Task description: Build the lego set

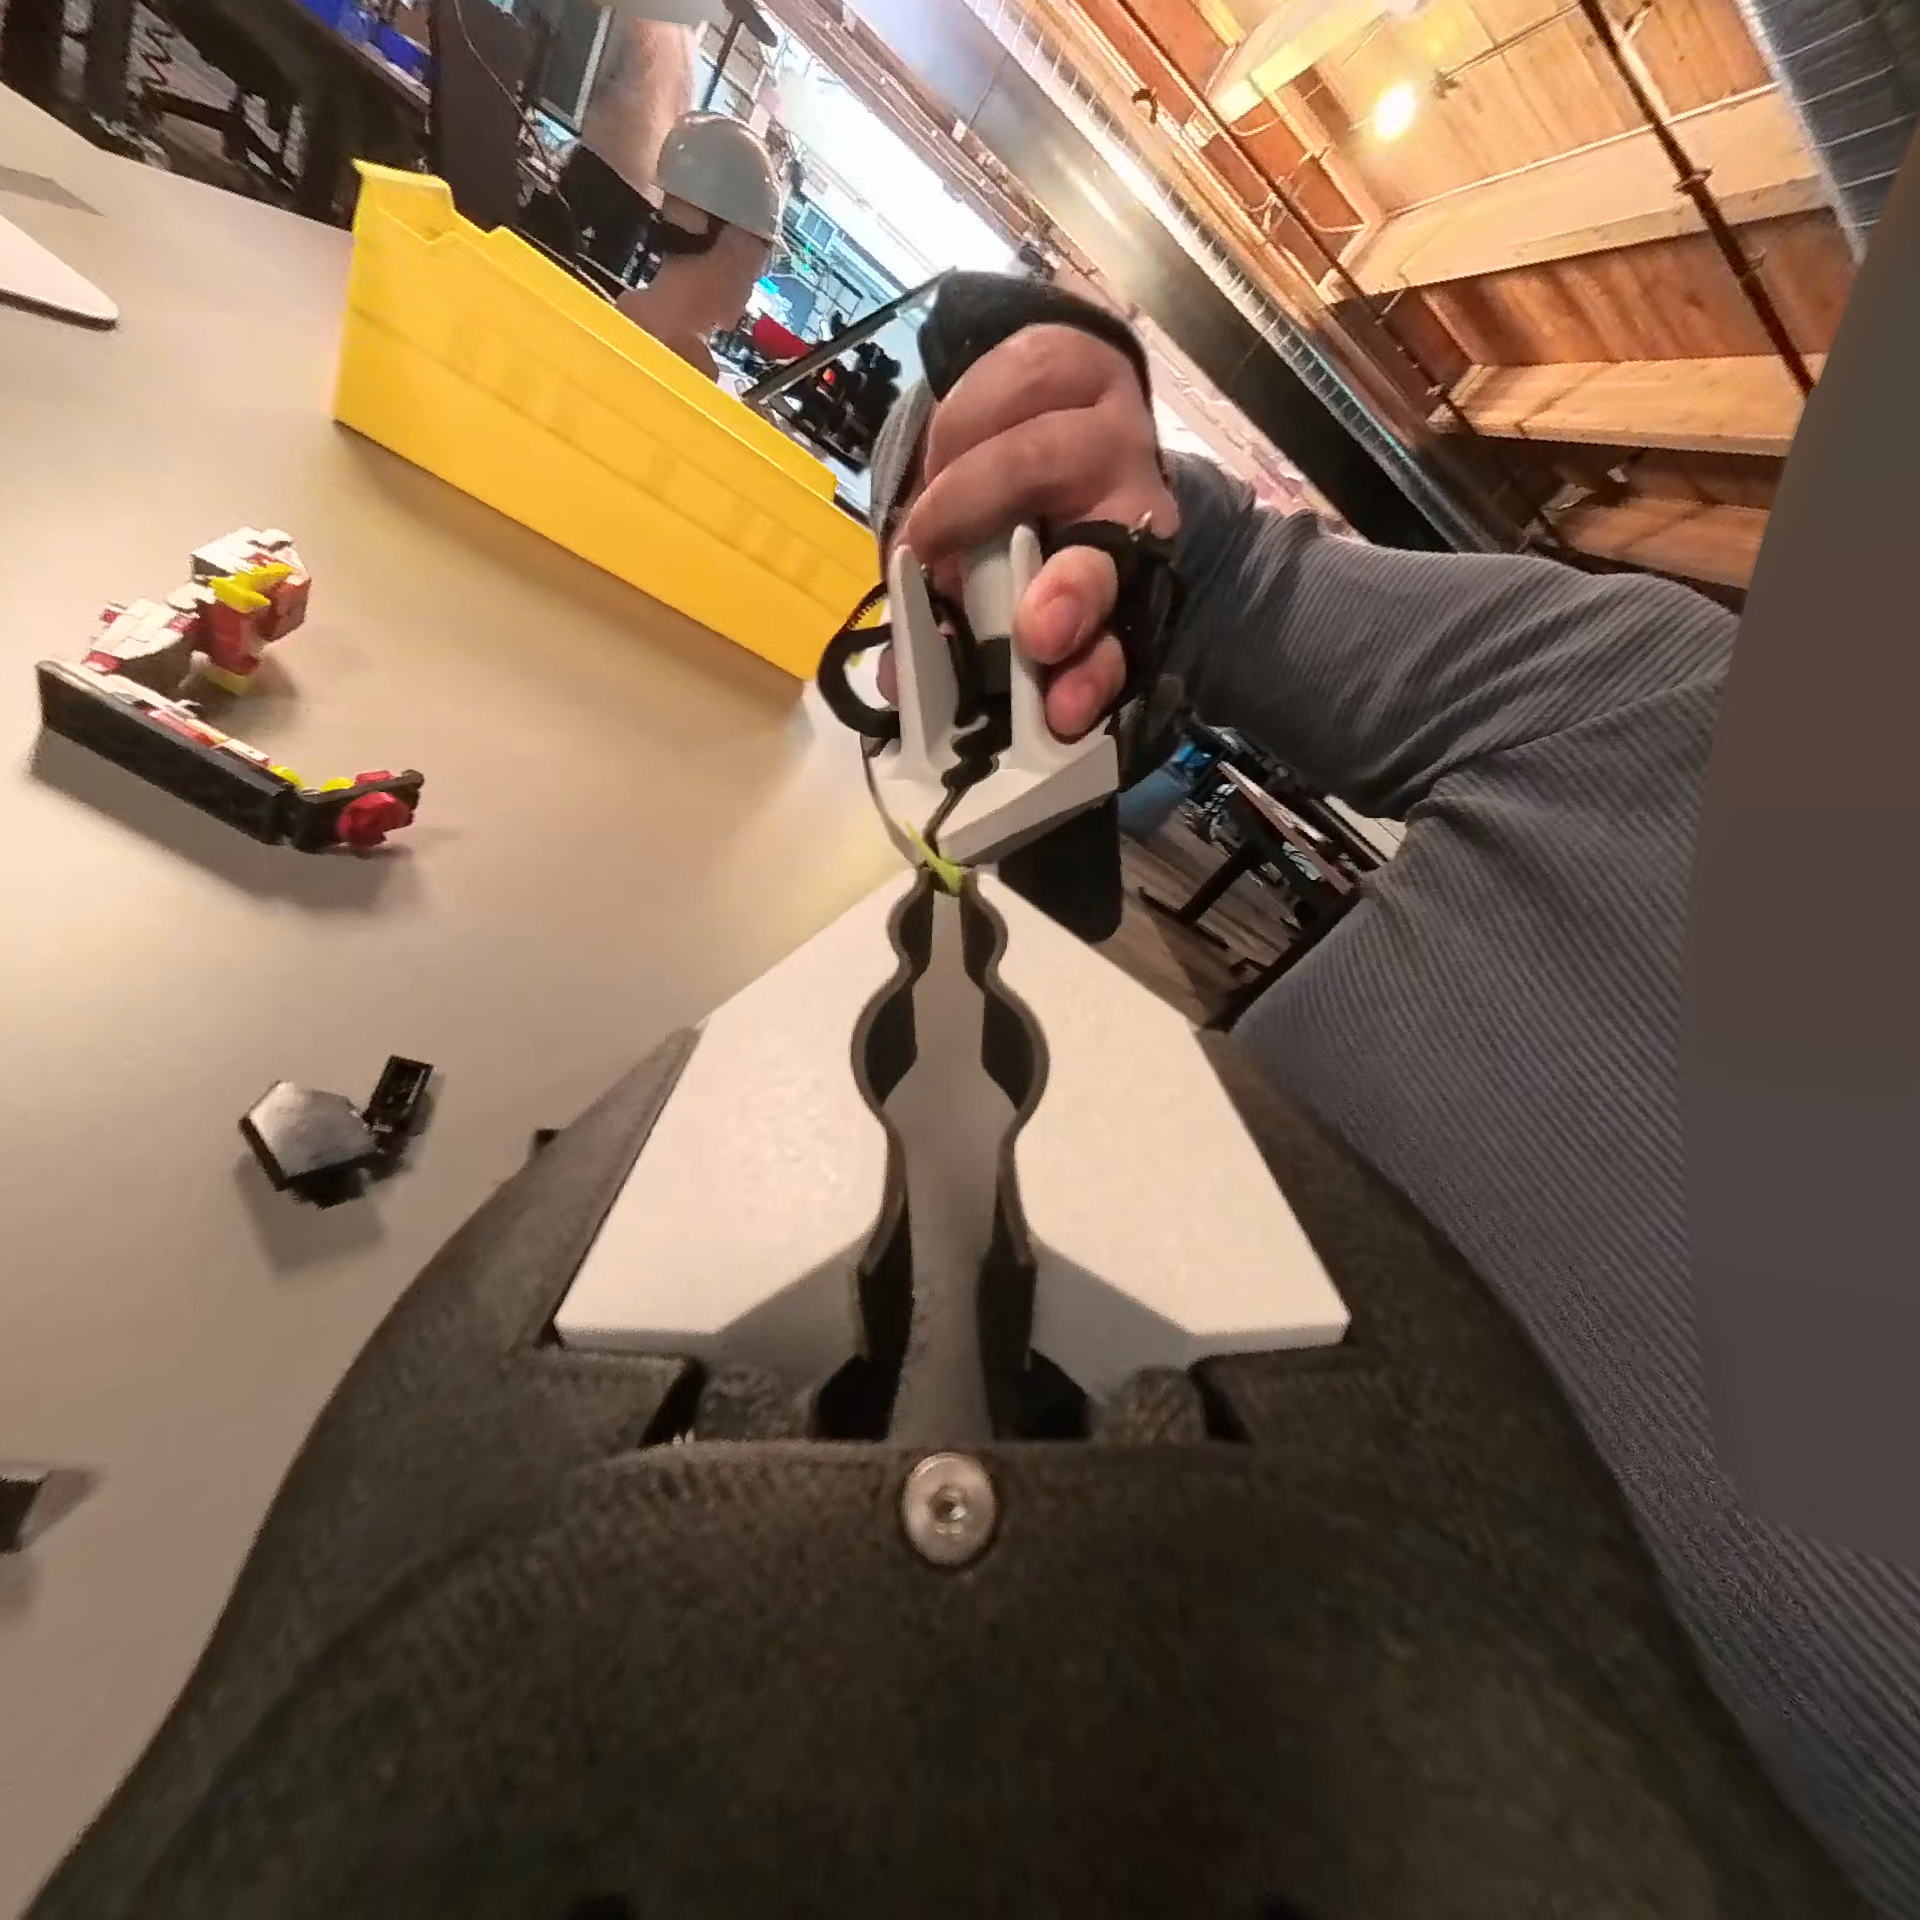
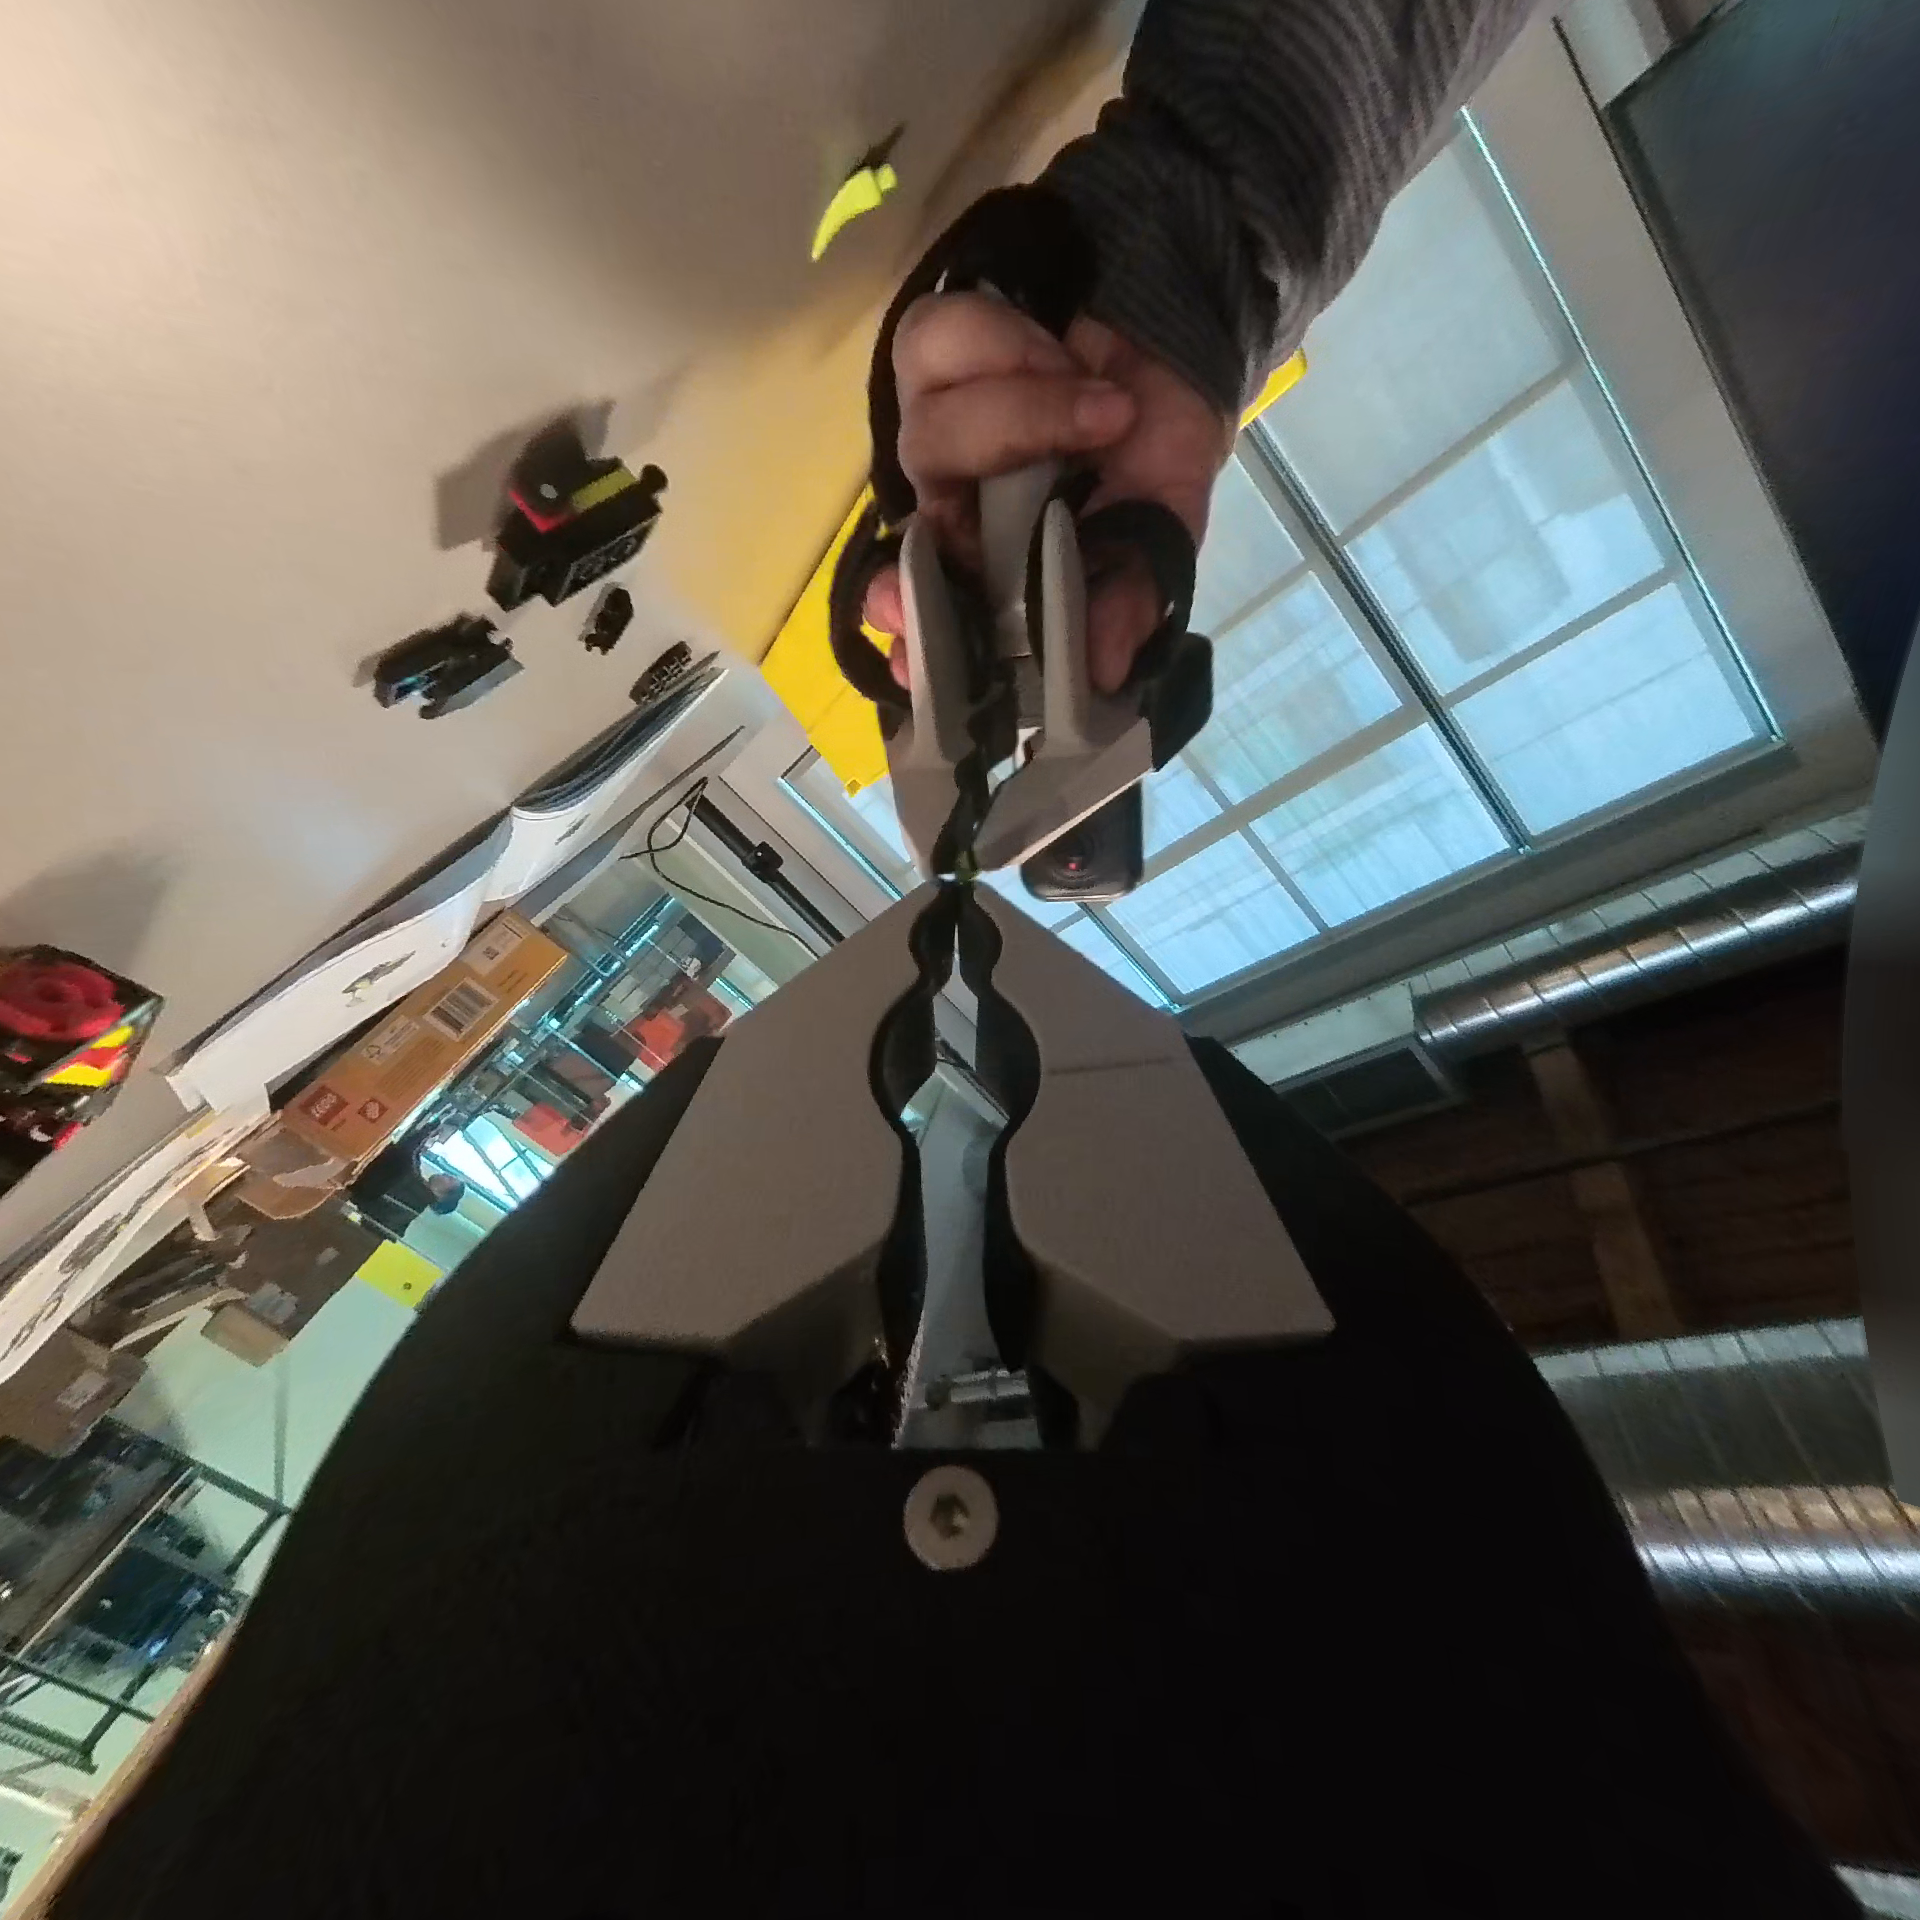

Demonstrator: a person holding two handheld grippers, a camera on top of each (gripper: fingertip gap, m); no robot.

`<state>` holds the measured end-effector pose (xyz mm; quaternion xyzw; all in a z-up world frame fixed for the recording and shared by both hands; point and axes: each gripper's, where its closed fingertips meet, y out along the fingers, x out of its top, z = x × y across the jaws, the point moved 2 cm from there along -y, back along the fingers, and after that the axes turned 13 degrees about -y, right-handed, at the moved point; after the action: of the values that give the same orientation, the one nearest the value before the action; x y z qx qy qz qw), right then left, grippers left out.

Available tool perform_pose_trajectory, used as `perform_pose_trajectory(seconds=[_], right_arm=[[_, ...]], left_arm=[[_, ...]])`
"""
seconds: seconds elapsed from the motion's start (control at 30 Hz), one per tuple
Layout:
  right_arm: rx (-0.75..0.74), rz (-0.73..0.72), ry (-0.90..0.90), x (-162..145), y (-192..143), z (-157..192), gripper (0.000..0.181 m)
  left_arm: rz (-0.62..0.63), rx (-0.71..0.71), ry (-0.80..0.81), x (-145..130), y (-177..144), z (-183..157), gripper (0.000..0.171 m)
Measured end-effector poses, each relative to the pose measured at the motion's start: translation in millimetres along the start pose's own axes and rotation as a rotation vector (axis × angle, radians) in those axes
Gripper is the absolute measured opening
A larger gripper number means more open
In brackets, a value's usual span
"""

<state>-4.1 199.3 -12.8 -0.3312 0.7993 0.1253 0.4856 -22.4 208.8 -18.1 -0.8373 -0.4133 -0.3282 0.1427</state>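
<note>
My left gripper (image 1: 940, 891) and right gripper (image 2: 951, 896) meet tip to tip in the air above the table. A small lime-green lego piece (image 1: 937, 864) is pinched where the tips meet, and both pairs of jaws look shut on it. In the right wrist view only a speck of the lime piece (image 2: 968, 862) shows. The right gripper (image 1: 951, 826) appears ahead in the left wrist view, held by a hand. The left gripper (image 2: 961, 847) appears the same way in the right wrist view. A red, white and yellow lego model (image 1: 213, 623) lies on the table beside a long black assembly (image 1: 156, 748).
A yellow bin (image 1: 582, 416) stands behind the model. Loose black pieces (image 1: 312, 1132) lie near me. In the right wrist view the table holds a lime horn piece (image 2: 852, 203), a black-red-yellow block (image 2: 571, 530), small black parts (image 2: 442, 665) and instruction booklets (image 2: 416, 904). The grippers are tip to tip, or close to it.
</note>
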Motion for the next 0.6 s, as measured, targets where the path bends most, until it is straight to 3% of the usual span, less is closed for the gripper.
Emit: perform_pose_trajectory(seconds=[0.13, 0.2, 0.27, 0.37, 0.47, 0.53, 0.6], right_arm=[[0.030, 0.010, 0.018, -0.2, 1.2, 5.9, 0.000], [0.098, 0.073, 0.158, -10.7, 4.2, 14.9, 0.000], [0.244, 0.188, 0.492, -29.2, 7.0, 33.3, 0.000], [0.417, 0.262, 1.266, -39.7, 8.3, 47.1, 0.000], [0.391, 0.213, 1.964, -44.0, 13.9, 33.2, 0.007], [0.306, 0.267, 2.232, -47.0, 17.1, 31.7, 0.008], [0.198, 0.302, 2.371, -43.0, 20.4, 28.4, 0.008]], left_arm=[[-0.012, 0.063, 0.030, 1.5, -0.9, 6.5, 0.004], [-0.034, 0.153, 0.103, 5.2, -4.0, 13.3, 0.003], [-0.059, 0.289, 0.220, 10.9, -8.4, 21.4, 0.003], [-0.060, 0.553, 0.468, 17.9, -16.7, 33.8, 0.003], [-0.092, 0.780, 0.676, 28.1, -26.0, 38.4, 0.003], [-0.127, 0.937, 0.793, 37.4, -35.3, 38.2, 0.003], [-0.151, 1.061, 0.907, 44.4, -41.4, 34.2, 0.003]])
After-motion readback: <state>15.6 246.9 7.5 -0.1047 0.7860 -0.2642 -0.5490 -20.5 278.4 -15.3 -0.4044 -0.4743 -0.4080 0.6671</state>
